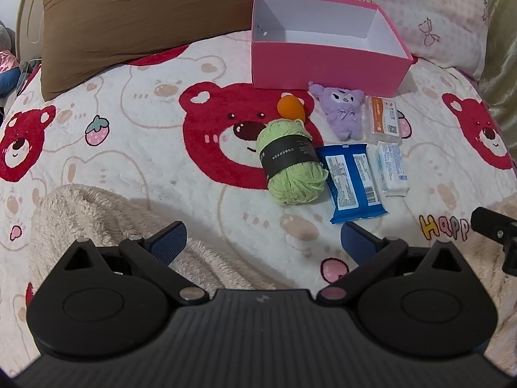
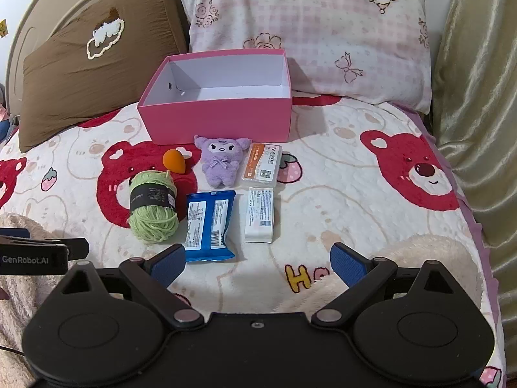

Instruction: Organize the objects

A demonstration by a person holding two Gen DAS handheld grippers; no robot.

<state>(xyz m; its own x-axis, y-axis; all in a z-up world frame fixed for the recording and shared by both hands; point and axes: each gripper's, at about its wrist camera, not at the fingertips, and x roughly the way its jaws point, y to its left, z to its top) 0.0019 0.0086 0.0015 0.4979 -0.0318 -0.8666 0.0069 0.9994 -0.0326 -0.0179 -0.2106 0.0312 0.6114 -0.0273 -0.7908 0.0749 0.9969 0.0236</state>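
The right gripper, fingers spread wide and holding nothing, is hovering just short of the blue packet, whose long axis is running toward the pillows.

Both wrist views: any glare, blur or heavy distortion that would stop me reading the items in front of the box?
Left wrist view: sharp, even indoor light, no glare; fisheye bends the bed edges, and the pink box casts only a soft shadow. Right wrist view: equally crisp; the green yarn and blue packet read clearly, print too small to read; corners vignette dark.
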